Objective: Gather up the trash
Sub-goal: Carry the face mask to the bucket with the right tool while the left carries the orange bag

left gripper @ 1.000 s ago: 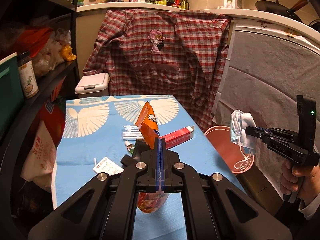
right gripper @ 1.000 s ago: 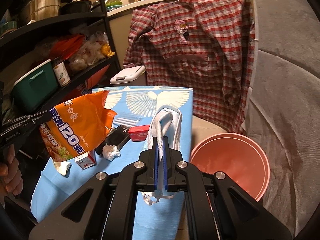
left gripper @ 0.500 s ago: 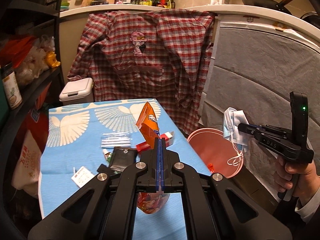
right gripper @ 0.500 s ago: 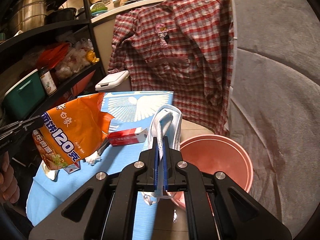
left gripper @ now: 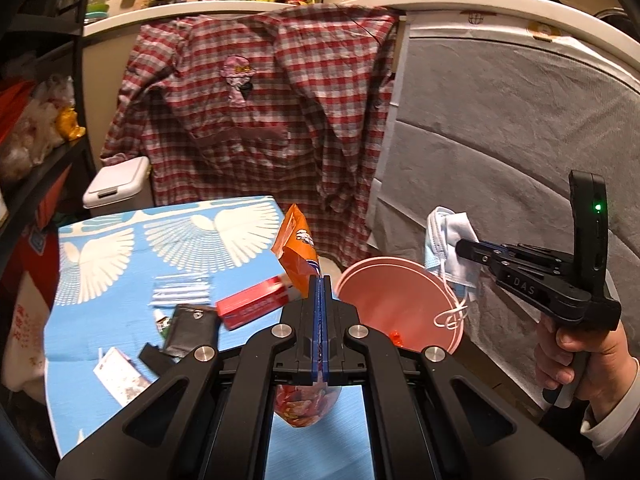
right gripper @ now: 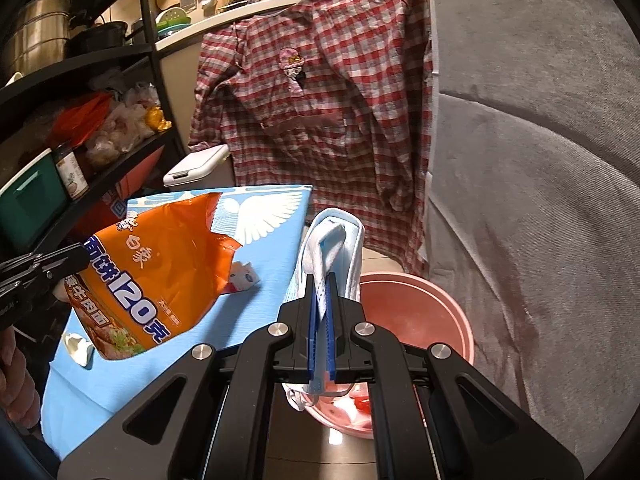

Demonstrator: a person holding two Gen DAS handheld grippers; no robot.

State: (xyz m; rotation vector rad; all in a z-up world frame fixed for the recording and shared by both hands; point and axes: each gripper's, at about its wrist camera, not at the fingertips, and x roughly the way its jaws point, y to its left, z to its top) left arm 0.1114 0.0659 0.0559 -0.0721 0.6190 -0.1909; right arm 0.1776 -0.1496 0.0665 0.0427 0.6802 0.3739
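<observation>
Mask (right gripper: pixel 332 248) pinched in right tongs (right gripper: pixel 321 280), seemingly over pink bucket (right gripper: pixel 420 300).

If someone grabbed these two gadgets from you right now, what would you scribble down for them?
Left hand-held gripper: shut on the orange noodle wrapper, held above the blue table.
Right hand-held gripper: shut on a blue face mask, above the pink bucket.
Done: one small red scrap lies in the bucket.
Left: drop both items in; then the red box, black pouch, swab packet and paper card on the table.
</observation>
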